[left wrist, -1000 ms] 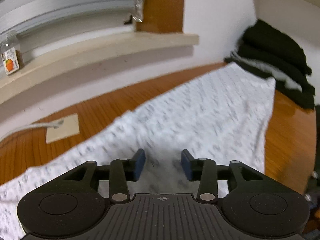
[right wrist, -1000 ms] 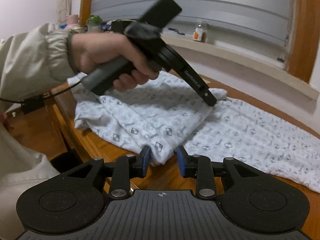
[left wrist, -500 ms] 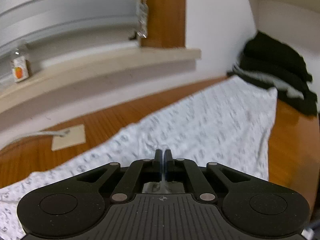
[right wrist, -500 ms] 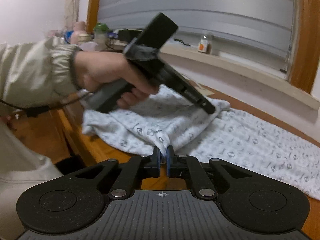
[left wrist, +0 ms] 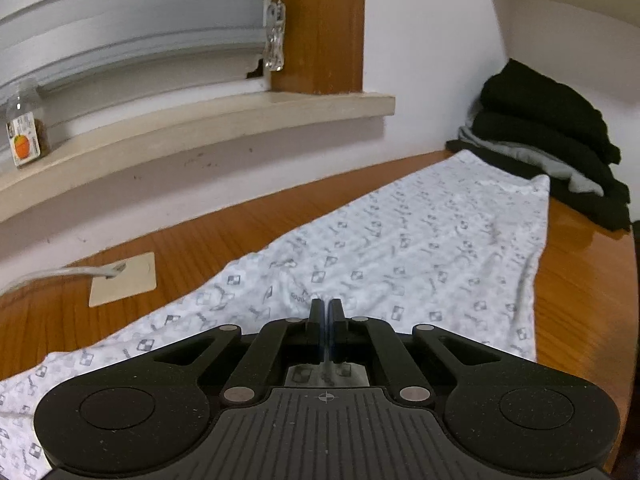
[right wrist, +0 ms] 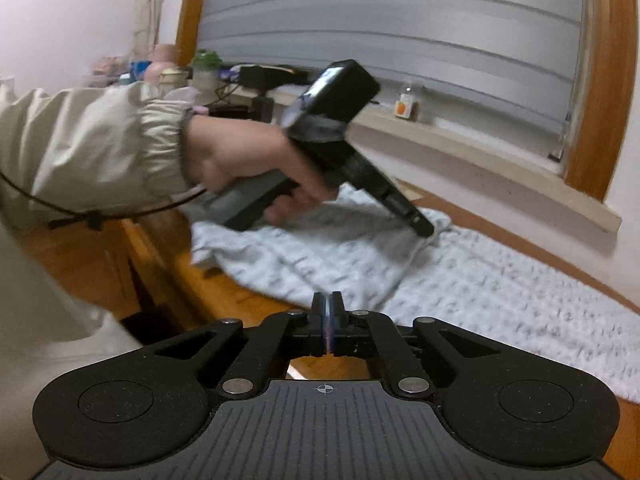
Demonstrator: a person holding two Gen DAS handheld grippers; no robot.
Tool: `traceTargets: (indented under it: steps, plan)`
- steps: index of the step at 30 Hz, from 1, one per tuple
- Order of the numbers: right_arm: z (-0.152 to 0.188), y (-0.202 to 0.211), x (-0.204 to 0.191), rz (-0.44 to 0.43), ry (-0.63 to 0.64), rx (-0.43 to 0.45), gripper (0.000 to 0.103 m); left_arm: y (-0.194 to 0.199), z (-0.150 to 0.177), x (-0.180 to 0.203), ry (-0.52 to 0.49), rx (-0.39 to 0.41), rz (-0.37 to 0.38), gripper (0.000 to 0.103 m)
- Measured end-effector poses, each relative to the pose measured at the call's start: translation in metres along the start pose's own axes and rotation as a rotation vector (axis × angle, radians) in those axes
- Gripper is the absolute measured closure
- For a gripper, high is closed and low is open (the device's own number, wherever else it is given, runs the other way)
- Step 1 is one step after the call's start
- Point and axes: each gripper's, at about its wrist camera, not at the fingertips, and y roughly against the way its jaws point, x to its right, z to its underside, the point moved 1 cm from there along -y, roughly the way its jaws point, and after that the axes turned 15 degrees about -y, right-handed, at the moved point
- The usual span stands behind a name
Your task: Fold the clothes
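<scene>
Both sets of jaws have closed since the earlier frames, where they stood apart over the cloth. The left gripper (left wrist: 325, 330) is now clamped on a fold of the patterned white garment (left wrist: 400, 248), a sliver of fabric showing between its pads. The right gripper (right wrist: 328, 326) has its jaws pressed together too, at the near hem of the same garment (right wrist: 500, 292); something thin sits between the pads, most likely the cloth edge, though blur keeps me from being sure.

The garment lies stretched long across the wooden worktop (left wrist: 240, 232), one end reaching the stack of dark folded clothes (left wrist: 552, 136) by the wall. In the right wrist view the end nearer the person is already bunched or doubled over on itself, under the left hand (right wrist: 248, 164) in its beige sleeve (right wrist: 100, 148). So I judge the fold to be at its start: corners are pinched, nothing has yet been carried across, and the long stretch of cloth remains to be halved and squared (the dark pile suggests other pieces are finished).

Much is unclear. The right wrist view is smeared by motion, so the garment's print and edges dissolve there. Both gripper bodies hide the cloth right beneath them, and the garment's near end runs out of the left view at the lower left. What kind of garment it is I cannot tell.
</scene>
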Motion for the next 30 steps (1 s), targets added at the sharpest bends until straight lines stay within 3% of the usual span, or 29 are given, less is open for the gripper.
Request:
traceTargets:
  steps: [2, 9, 15, 16, 17, 21, 26, 30]
  plan:
    - [-0.004, -0.013, 0.005, -0.006, 0.019, -0.011, 0.088, 0.003, -0.003, -0.001, -0.005, 0.003, 0.012, 0.101]
    - [-0.019, -0.056, 0.017, -0.094, 0.053, -0.131, 0.087, 0.005, -0.005, -0.004, -0.017, 0.003, 0.029, 0.101]
    - [-0.018, -0.057, 0.027, -0.102, 0.042, -0.193, 0.076, 0.003, -0.003, -0.005, -0.02, 0.003, 0.04, 0.101]
    - [-0.018, -0.056, 0.026, -0.104, 0.042, -0.196, 0.079, 0.003, -0.002, -0.006, -0.014, 0.005, 0.038, 0.101]
    - [-0.017, -0.055, 0.025, -0.107, 0.044, -0.198, 0.095, 0.002, -0.001, -0.007, -0.005, 0.009, 0.031, 0.101]
    - [-0.016, -0.04, 0.013, -0.075, 0.082, -0.163, 0.098, 0.004, -0.001, -0.012, 0.027, 0.035, -0.008, 0.101]
    - [-0.017, 0.004, -0.004, -0.032, 0.021, -0.019, 0.1, 0.0, -0.001, -0.01, 0.02, 0.039, -0.014, 0.101]
    - [0.002, 0.01, -0.013, -0.02, -0.021, -0.026, 0.102, -0.013, 0.003, -0.006, -0.007, -0.005, -0.005, 0.101]
